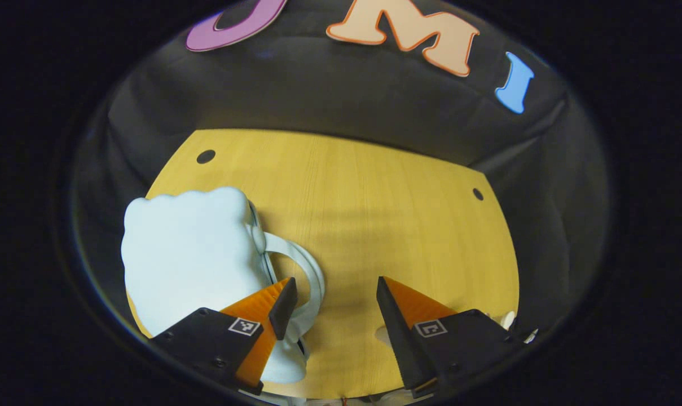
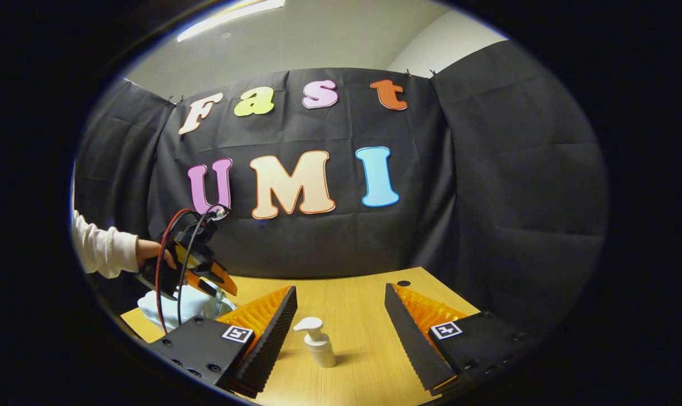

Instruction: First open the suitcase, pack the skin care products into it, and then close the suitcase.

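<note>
Suitcase [image 1: 191, 259], pale blue with a scalloped shell, lying on the left part of the wooden table [image 1: 374, 214], lid down, looped handle [image 1: 304, 276] pointing right toward the table's middle. Seen again in the right gripper view as a pale blue shape [image 2: 185, 304] at the table's far left edge. Pump bottle [image 2: 318, 341], white, standing upright near the middle of the table, well apart from the suitcase.

Left gripper [image 1: 335, 299] hanging above the table, wide open, nothing held, one finger over the suitcase handle, whether touching it cannot be told. From the right gripper view, same gripper [image 2: 214, 282] tilted down over the suitcase, held by a hand [image 2: 149, 254] in a white sleeve [image 2: 101, 248], red and black cables [image 2: 168, 270] looping from it.

Right gripper [image 2: 341, 310] spread wide, empty, pump bottle between its fingers, touching neither.

Black cloth wall [image 2: 487, 197] behind the table.
</note>
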A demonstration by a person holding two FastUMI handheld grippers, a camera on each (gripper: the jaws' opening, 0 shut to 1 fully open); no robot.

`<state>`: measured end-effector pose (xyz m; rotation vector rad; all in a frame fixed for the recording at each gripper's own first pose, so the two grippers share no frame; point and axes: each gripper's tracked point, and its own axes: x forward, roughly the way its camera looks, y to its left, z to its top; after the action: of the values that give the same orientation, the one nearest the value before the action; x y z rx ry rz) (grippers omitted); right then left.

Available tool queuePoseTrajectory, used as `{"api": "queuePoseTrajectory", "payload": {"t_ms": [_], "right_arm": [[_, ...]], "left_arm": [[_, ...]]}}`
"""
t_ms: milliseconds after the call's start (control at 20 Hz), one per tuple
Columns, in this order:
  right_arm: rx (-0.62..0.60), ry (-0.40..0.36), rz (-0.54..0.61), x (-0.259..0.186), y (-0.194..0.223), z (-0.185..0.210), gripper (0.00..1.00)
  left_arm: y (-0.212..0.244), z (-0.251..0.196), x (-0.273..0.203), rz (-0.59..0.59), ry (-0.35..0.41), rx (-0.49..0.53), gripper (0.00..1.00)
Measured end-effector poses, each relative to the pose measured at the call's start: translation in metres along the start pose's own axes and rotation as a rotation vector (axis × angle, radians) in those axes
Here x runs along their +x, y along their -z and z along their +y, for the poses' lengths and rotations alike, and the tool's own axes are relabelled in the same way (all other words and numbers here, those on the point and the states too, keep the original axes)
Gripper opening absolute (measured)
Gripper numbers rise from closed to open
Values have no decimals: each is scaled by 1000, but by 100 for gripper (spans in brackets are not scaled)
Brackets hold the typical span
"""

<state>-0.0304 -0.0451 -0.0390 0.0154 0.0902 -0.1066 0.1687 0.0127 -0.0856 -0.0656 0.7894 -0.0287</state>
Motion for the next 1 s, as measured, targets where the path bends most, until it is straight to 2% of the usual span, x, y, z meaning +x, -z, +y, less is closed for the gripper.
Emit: {"api": "queuePoseTrajectory", "payload": {"t_ms": [200,250,300,350,400,500,550,650,850,950,1000], "right_arm": [[22,16,13,-2,4,-7,98],[28,20,13,-3,3,-9,98],[32,24,14,-3,5,-11,98],[34,27,16,-3,6,-13,98],[36,29,16,-2,6,-14,96],[39,35,17,-1,7,-17,98],[41,37,18,0,6,-18,98],[42,40,20,0,7,-20,98],[43,46,27,0,10,-23,98],[41,49,29,0,10,-24,98],[39,51,30,-1,12,-25,98]], "left_arm": [[11,9,28,124,-43,-9,76],[12,11,33,140,-52,-8,79],[13,13,38,158,-62,-9,70],[15,18,43,176,-77,-8,73],[18,23,47,196,-96,-10,61],[20,28,55,228,-113,-15,56],[22,31,58,242,-120,-18,48],[25,35,63,264,-133,-26,47],[29,39,72,289,-152,-25,36],[30,38,77,306,-158,-23,36],[32,39,80,315,-163,-20,27]]}}
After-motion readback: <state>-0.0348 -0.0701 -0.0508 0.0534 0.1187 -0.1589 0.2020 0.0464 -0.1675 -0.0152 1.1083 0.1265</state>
